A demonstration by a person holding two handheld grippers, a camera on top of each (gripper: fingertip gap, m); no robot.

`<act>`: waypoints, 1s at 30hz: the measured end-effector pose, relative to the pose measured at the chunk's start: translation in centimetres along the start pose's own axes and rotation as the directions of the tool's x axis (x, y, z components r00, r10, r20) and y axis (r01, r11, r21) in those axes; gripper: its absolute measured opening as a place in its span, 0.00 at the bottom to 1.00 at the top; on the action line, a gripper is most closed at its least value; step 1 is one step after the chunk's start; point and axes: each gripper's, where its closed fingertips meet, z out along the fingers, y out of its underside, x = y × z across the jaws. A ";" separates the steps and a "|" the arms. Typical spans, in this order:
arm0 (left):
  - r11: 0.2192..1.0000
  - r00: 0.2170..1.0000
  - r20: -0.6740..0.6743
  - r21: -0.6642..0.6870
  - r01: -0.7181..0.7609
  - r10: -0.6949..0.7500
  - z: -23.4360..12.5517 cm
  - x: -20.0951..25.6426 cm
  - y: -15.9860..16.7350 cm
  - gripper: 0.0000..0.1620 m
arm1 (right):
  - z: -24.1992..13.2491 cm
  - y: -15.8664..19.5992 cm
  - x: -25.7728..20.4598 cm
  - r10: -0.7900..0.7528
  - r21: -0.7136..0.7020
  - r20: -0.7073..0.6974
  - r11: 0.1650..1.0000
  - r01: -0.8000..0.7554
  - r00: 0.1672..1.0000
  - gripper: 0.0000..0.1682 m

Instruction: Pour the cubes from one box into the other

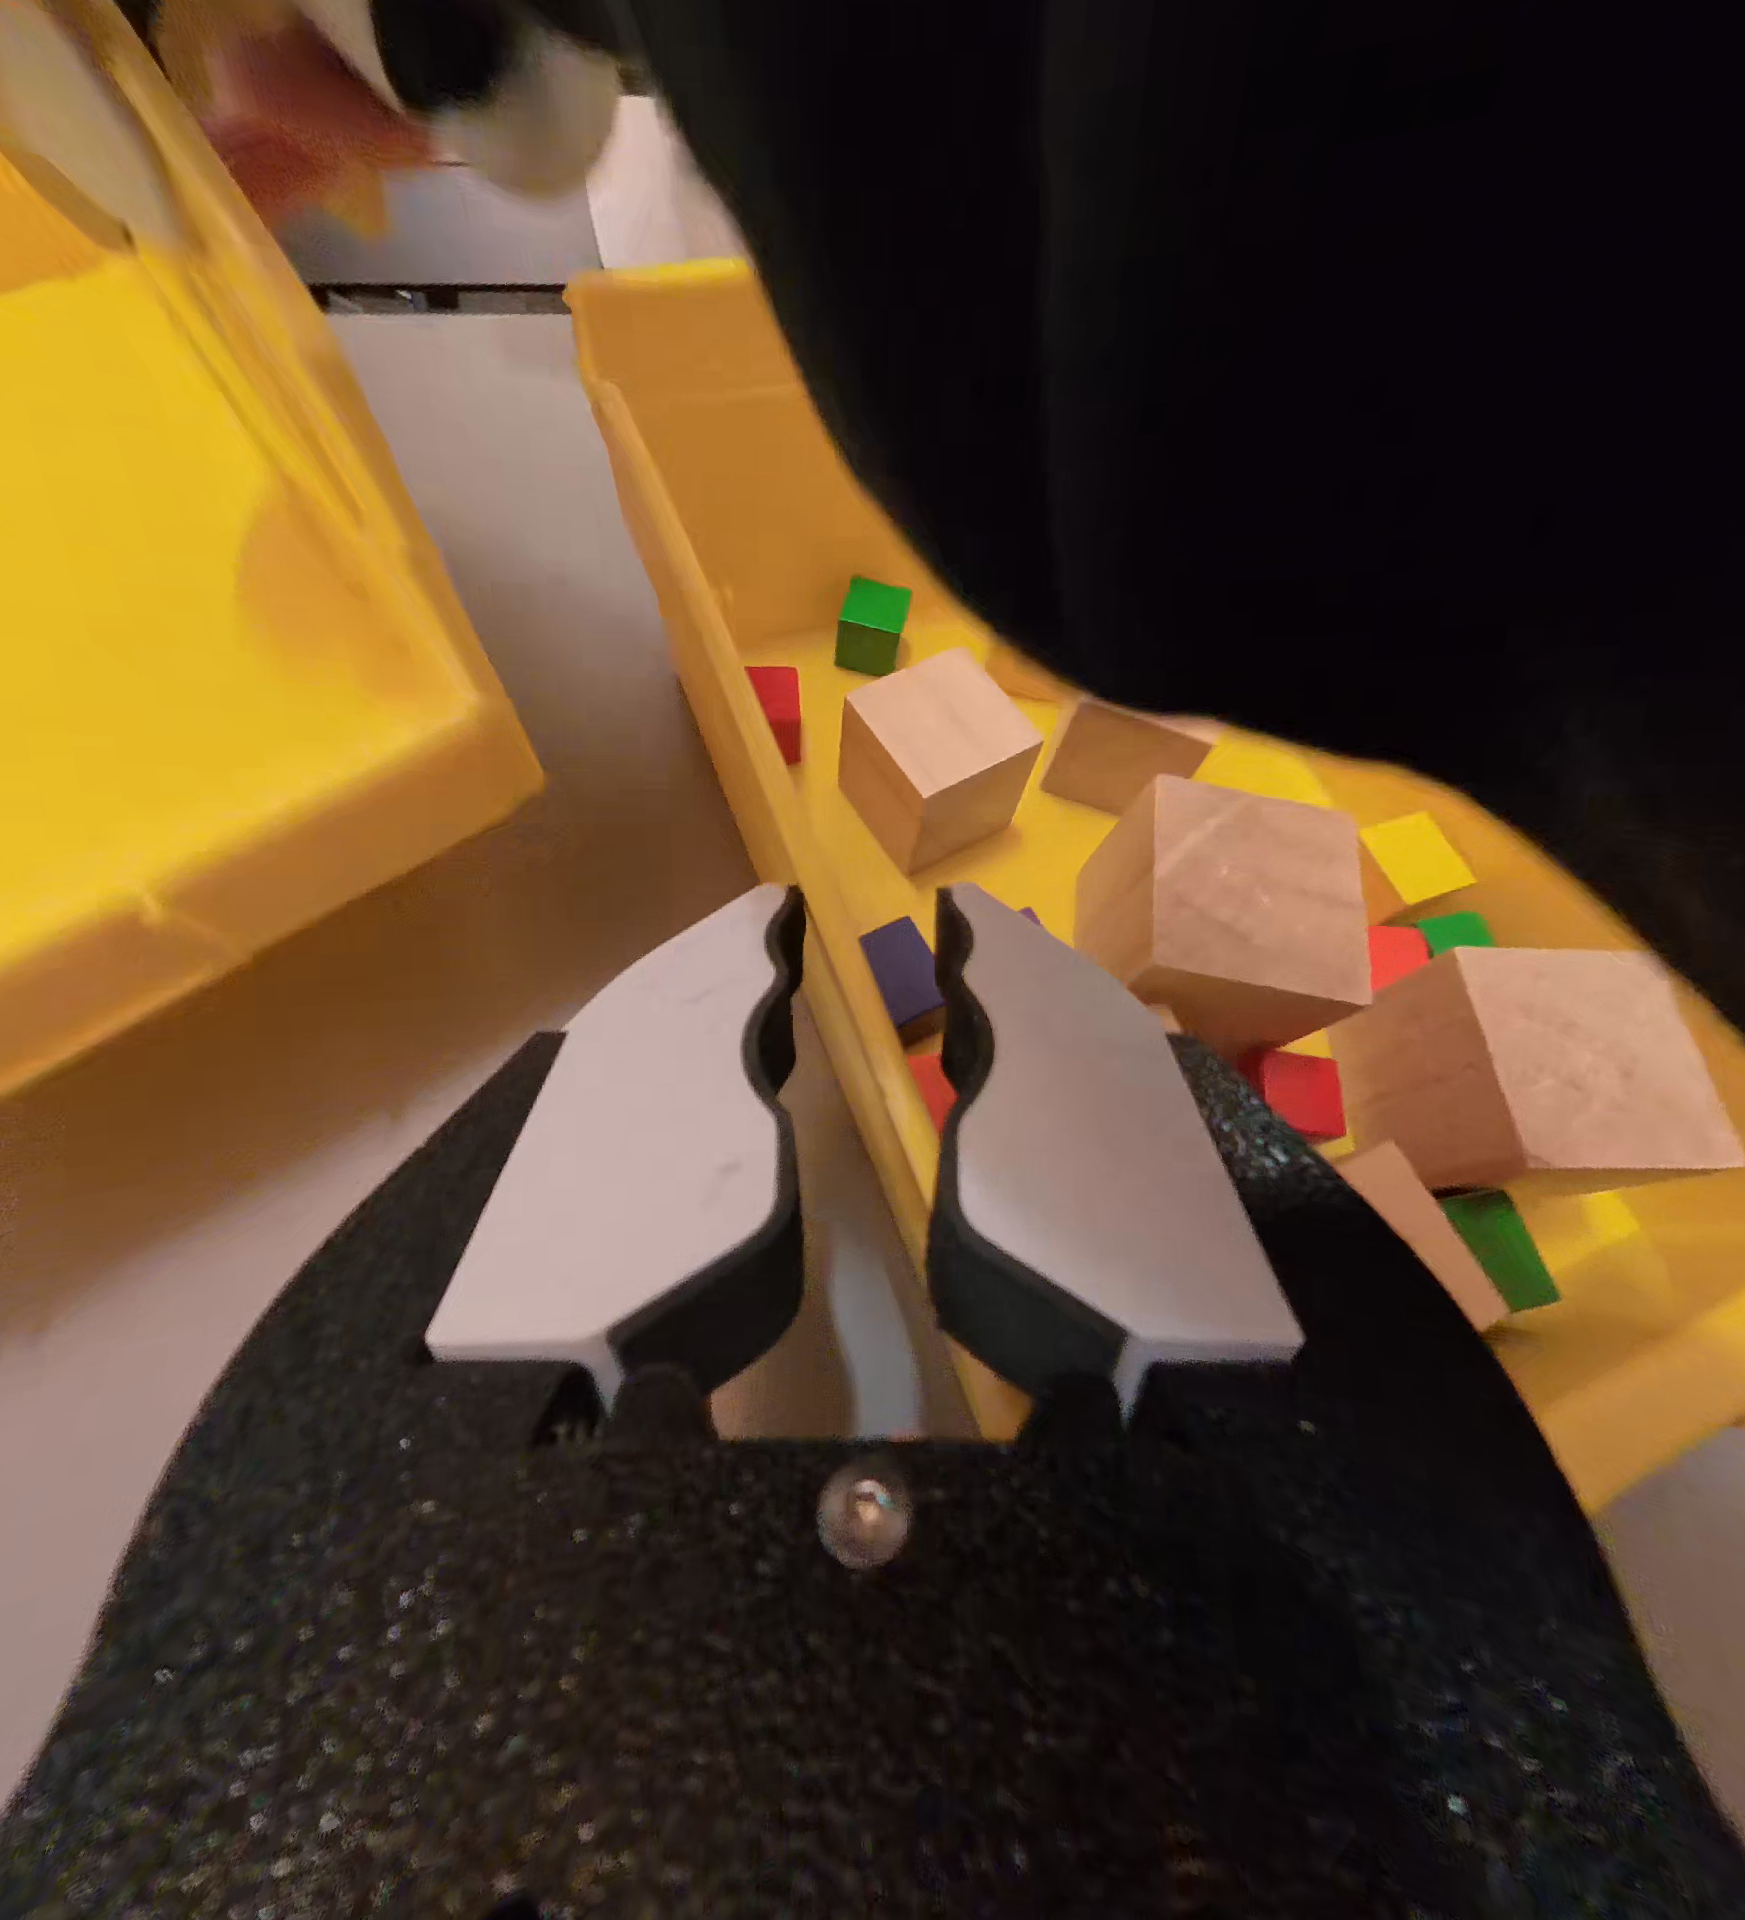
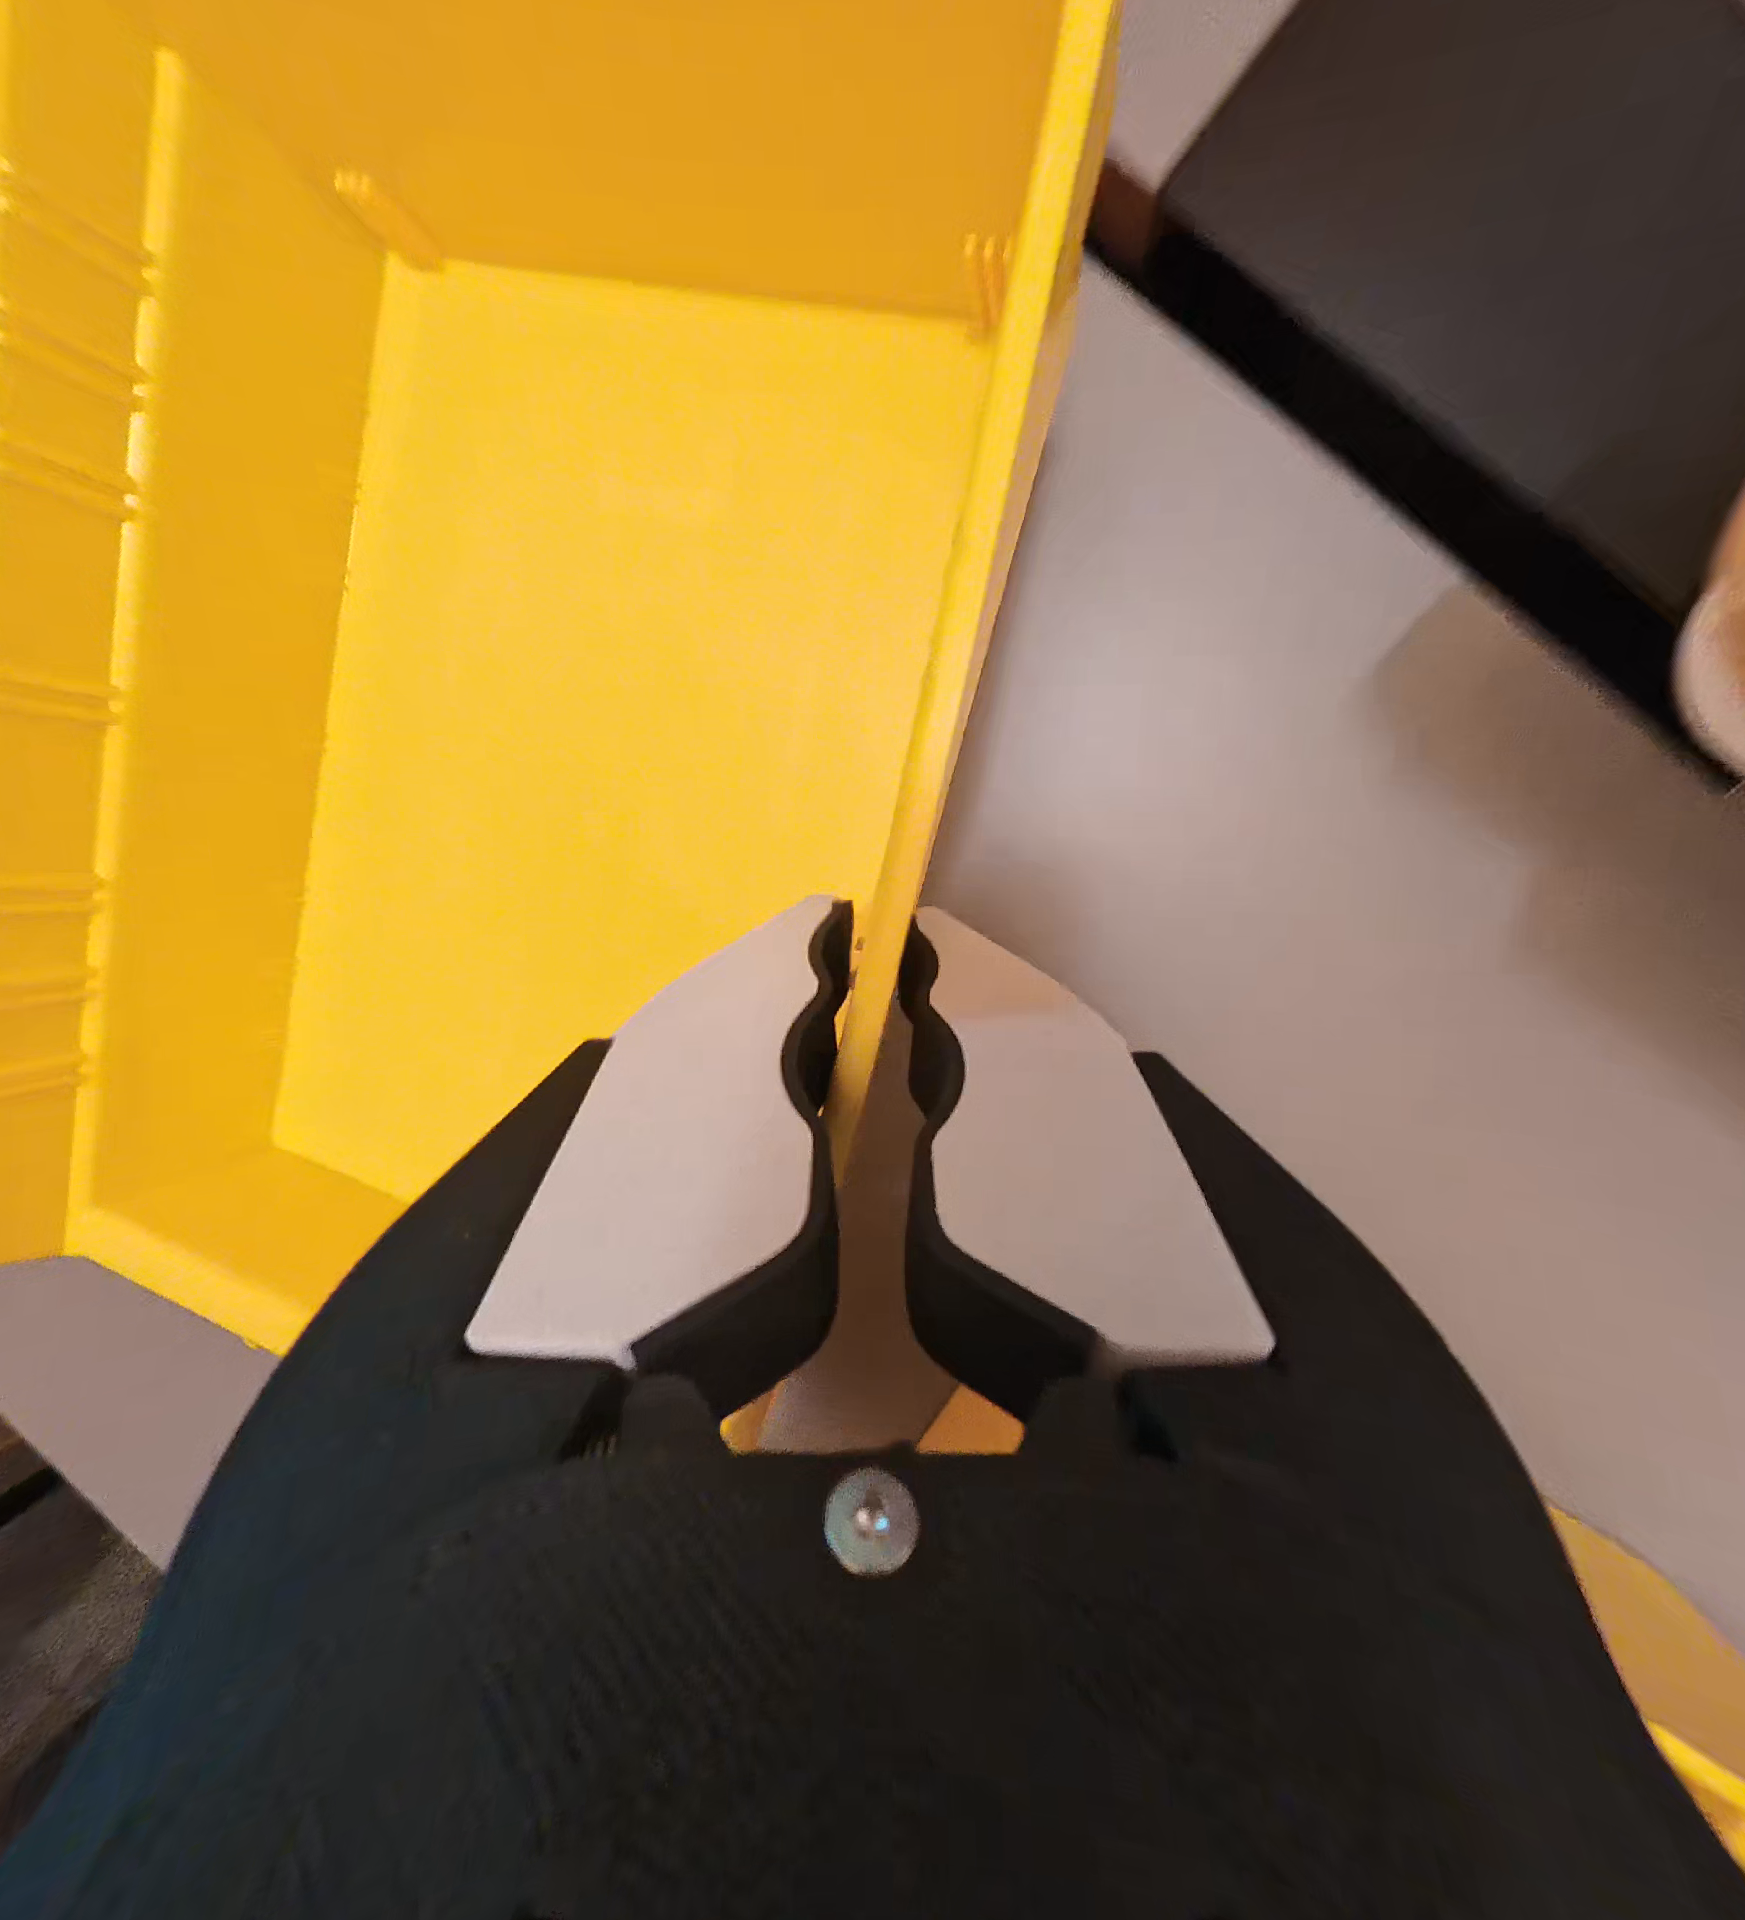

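Fingers of the right gripper pinch the empty yellow plastic box's thin, stiff wall; left gripper straddles the full yellow box's rim, not squeezing; wooden cubes look heavy, so hold the rim tight

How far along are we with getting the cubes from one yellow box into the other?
Done: each gripper has a wall. The left gripper straddles the side wall of the yellow plastic box holding the cubes; the right gripper is shut on the empty yellow plastic box. In hand: positioning. Left: the whole pour, since the wooden and coloured cubes all sit in the first box.
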 end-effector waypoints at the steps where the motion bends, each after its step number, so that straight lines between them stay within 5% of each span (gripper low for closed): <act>1: 1.000 1.000 0.015 -0.001 -0.023 0.023 0.0 0.0 0.0 0.14 | -1.5 -1.2 -0.2 -0.018 0.042 -0.004 0.999 0.018 1.000 0.05; 7: 0.996 0.995 0.044 -0.021 -0.086 0.087 -0.2 -0.3 0.2 0.13 | -16.0 -6.8 1.2 -0.097 0.303 0.061 0.950 0.075 0.993 0.05; 12: 0.989 0.988 0.085 -0.085 -0.123 0.130 -0.2 -4.0 0.1 0.03 | -29.8 -3.6 8.6 -0.147 0.464 0.097 0.882 0.086 0.984 0.05; 16: 0.984 0.989 0.047 -0.118 -0.135 0.142 -0.6 -7.8 0.0 0.03 | -35.8 4.5 19.4 -0.060 0.478 0.035 0.878 0.036 0.998 0.05; 20: 0.984 0.988 0.096 -0.145 -0.103 0.117 -1.4 -12.7 0.0 0.02 | -37.8 15.8 31.7 0.124 0.419 -0.110 0.906 -0.067 0.986 0.05; 26: 0.979 0.987 0.116 -0.184 -0.090 0.113 -2.2 -20.3 -0.4 0.02 | -35.1 33.3 45.9 0.403 0.285 -0.156 0.892 -0.350 0.902 0.05; 30: 0.977 0.991 0.101 -0.203 -0.068 0.090 -1.9 -24.3 -1.0 0.02 | -31.9 40.6 50.4 0.520 0.246 -0.131 0.842 -0.481 0.844 0.06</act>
